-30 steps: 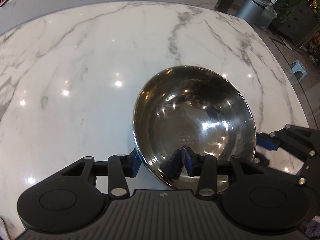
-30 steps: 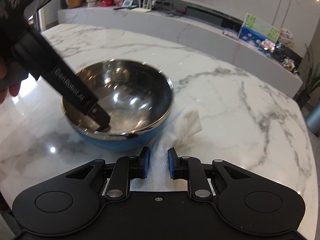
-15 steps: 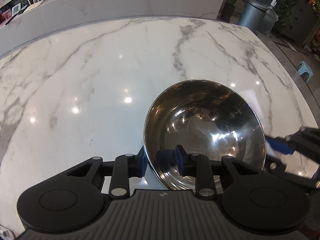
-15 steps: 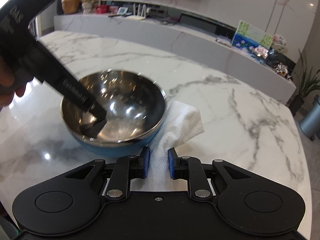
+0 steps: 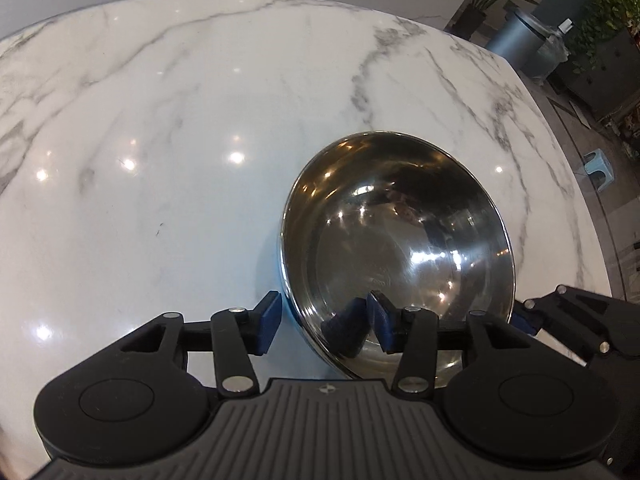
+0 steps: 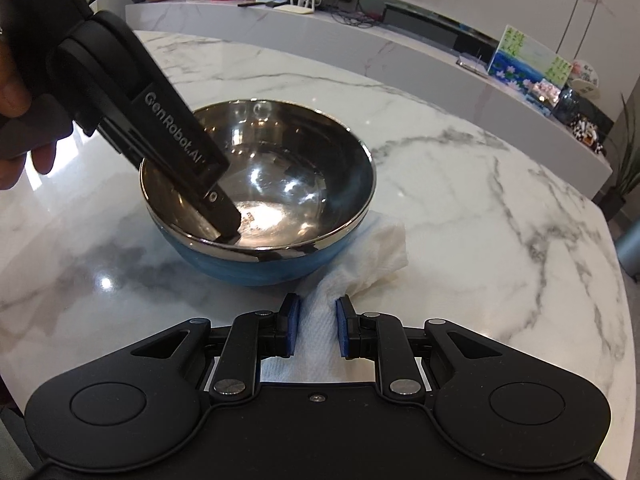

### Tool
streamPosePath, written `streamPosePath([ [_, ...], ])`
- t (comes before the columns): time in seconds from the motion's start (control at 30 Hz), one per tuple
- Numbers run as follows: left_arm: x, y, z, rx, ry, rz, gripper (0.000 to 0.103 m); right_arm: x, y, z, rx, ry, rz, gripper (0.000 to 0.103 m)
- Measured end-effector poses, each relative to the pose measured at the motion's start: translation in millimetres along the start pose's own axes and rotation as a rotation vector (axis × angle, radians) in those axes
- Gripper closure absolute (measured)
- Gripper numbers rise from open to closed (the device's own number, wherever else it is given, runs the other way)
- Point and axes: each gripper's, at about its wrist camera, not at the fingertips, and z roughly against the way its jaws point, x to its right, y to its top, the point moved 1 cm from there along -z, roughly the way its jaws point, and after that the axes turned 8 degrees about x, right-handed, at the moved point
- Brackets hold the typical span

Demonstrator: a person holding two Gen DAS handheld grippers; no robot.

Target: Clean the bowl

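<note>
A steel bowl [image 5: 400, 236] with a blue outside [image 6: 260, 208] sits on the white marble table [image 5: 180, 140]. My left gripper [image 5: 322, 322] straddles the bowl's near rim, one finger outside and one inside, with a gap to the wall, so it is open. It also shows in the right wrist view [image 6: 224, 220], reaching into the bowl. My right gripper [image 6: 314, 332] is shut on a white paper towel [image 6: 360, 264] that lies on the table beside the bowl and partly under it.
The table edge curves close on the right [image 6: 624, 320]. A low marble counter [image 6: 400, 52] with small items runs behind. A grey bin [image 5: 524, 44] and plants stand on the floor beyond the table.
The left gripper has opened: its fingers have spread apart around the bowl's rim. The bowl has settled flat on the table. The right gripper still holds the towel and has shifted little.
</note>
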Motion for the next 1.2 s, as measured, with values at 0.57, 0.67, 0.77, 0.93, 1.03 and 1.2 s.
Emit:
streamPosePath([
  [0.57, 8, 8, 6, 0.114, 0.07, -0.12, 0.081, 15, 11, 20, 0.105, -0.051, -0.019, 0.086],
  [0.67, 7, 7, 6, 0.102, 0.061, -0.101, 0.08, 15, 9, 13, 0.075, -0.04, -0.027, 0.087],
  [0.77, 5, 6, 5, 0.084, 0.05, -0.069, 0.074, 15, 5, 4, 0.033, -0.045, -0.04, 0.088],
  [0.93, 5, 1, 2, 0.044, 0.019, -0.04, 0.062, 20, 0, -3, 0.002, -0.048, -0.077, 0.088],
  [1.03, 6, -1, 2, 0.037, 0.015, -0.037, 0.062, 20, -1, -4, -0.001, -0.048, -0.082, 0.088],
  [1.2, 5, -1, 1, 0.028, 0.002, -0.018, 0.062, 21, -3, -6, -0.011, -0.05, -0.108, 0.087],
])
